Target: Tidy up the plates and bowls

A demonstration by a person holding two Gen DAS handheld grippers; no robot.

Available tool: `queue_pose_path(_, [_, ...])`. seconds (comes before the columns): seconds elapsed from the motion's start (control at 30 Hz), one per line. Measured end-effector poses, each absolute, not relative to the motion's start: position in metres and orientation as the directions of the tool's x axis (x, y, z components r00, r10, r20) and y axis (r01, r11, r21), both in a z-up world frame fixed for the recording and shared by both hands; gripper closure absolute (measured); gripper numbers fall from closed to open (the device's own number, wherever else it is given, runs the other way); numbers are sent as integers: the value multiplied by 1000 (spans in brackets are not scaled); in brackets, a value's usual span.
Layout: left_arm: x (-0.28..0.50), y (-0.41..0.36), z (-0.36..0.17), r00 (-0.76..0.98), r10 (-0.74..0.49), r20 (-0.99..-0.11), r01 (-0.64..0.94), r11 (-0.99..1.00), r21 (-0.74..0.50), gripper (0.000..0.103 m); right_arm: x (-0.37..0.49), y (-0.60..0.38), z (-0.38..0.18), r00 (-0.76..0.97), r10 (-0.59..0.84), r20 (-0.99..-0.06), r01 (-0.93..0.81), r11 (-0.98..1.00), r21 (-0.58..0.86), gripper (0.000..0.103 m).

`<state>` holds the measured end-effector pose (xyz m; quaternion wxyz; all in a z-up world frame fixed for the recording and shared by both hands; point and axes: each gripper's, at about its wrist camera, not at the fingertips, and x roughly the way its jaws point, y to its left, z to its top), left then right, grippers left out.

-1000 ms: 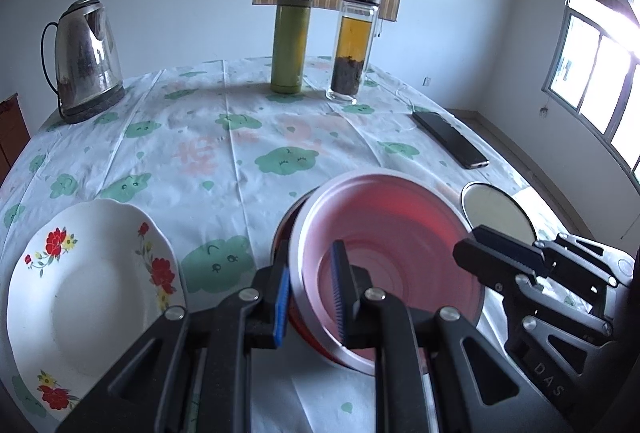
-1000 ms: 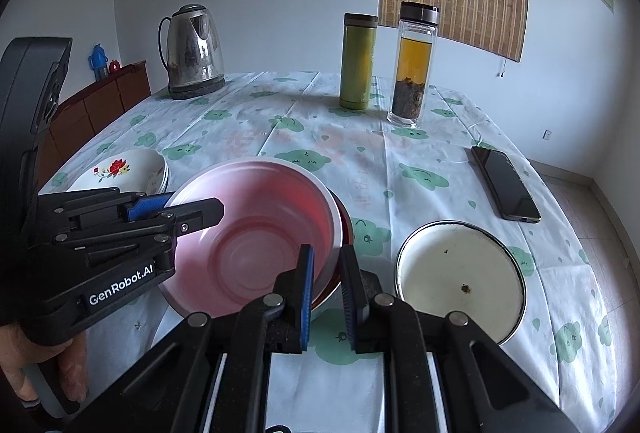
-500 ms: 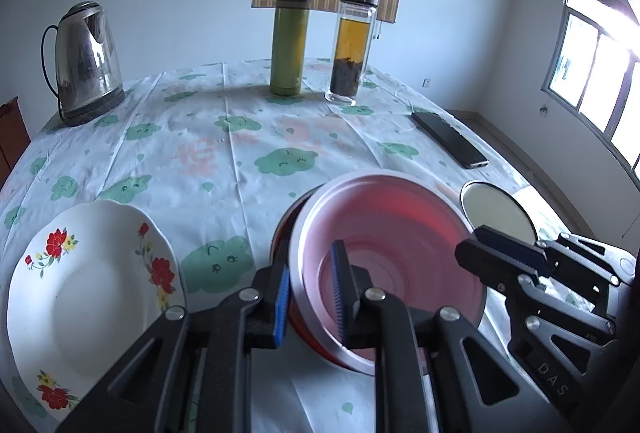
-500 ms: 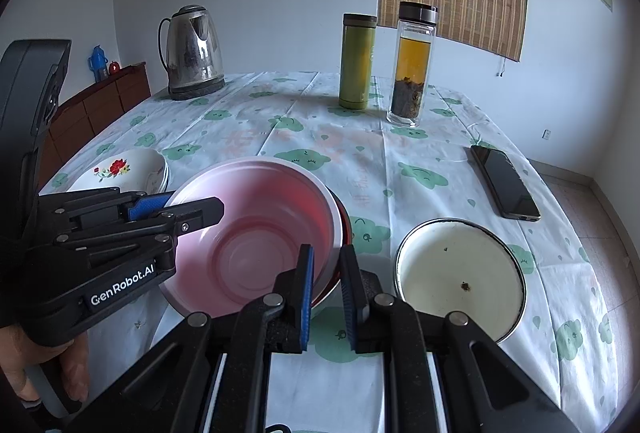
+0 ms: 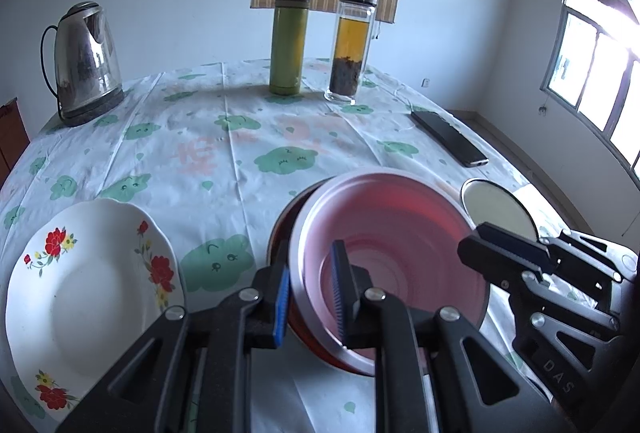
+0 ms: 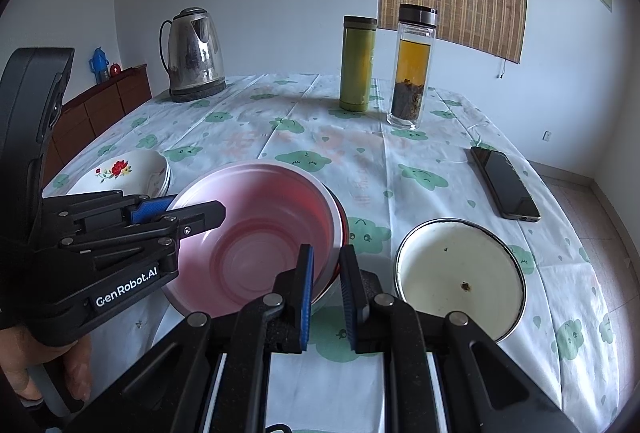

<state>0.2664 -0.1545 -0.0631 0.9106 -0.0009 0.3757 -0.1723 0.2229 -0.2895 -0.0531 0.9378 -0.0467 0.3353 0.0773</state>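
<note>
A pink bowl [image 5: 392, 249] [image 6: 256, 233] sits tilted inside a dark red bowl [image 5: 280, 237] [image 6: 343, 229] near the table's front edge. My left gripper [image 5: 312, 257] [image 6: 188, 207] is shut on the pink bowl's left rim, one blue pad outside and one inside. On the opposite rim my right gripper [image 6: 326, 249] [image 5: 474, 237] is shut the same way. A white flowered plate [image 5: 80, 293] [image 6: 132, 169] lies to the left of the bowls. To their right lies a white enamel dish [image 6: 460, 273] [image 5: 496, 209] with a dark rim.
At the back stand a steel kettle [image 5: 84, 61] [image 6: 194, 53], a green flask [image 5: 289, 45] [image 6: 357, 65] and a glass tea bottle [image 5: 352, 45] [image 6: 412, 69]. A black phone [image 5: 448, 143] [image 6: 504, 185] lies near the right edge. A hand [image 6: 60, 365] holds the left gripper's handle.
</note>
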Motion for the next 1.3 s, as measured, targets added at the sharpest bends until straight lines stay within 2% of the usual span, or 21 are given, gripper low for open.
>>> queue_pose_path(0.43, [267, -154, -63, 657, -320, -682, 313, 940, -139, 87, 223, -288, -52, 767, 119, -630, -180, 983, -35, 87])
queue_pose_path(0.53, [267, -152, -62, 664, -330, -671, 313, 938, -151, 81, 223, -287, -51, 767, 127, -629, -187, 982, -29, 87])
queue_pose_path(0.8, [267, -149, -59, 668, -344, -661, 311, 935, -172, 77, 222, -288, -52, 767, 148, -625, -201, 980, -15, 86])
queue_pose_path(0.87, [265, -148, -58, 669, -352, -655, 316, 932, -177, 71, 221, -288, -53, 767, 151, -623, -204, 979, -14, 86])
queue_pose_path(0.93, [264, -149, -56, 668, -371, -645, 331, 925, -189, 51, 221, -288, -52, 769, 153, -620, -206, 979, -13, 86])
queue_pose_path(0.97, [262, -151, -54, 673, -374, -639, 338, 923, -185, 45, 221, -288, -52, 769, 154, -620, -205, 979, -12, 86])
queue_pose_path(1.0, [260, -153, -53, 686, -352, -637, 329, 931, -160, 31, 221, -289, -52, 769, 153, -621, -204, 979, -11, 86])
queue_pose_path(1.07, [257, -151, -48, 716, -326, -618, 317, 940, -129, 28, 222, -290, -52, 766, 158, -624, -205, 979, -4, 86])
queue_pose_path(1.23, [262, -142, -47, 715, -347, -608, 308, 936, -171, 27, 222, -291, -51, 765, 163, -623, -210, 978, -1, 86])
queue_pose_path(1.3, [264, -140, -50, 714, -336, -615, 292, 940, -175, 27, 222, -290, -52, 764, 161, -625, -210, 978, -5, 83])
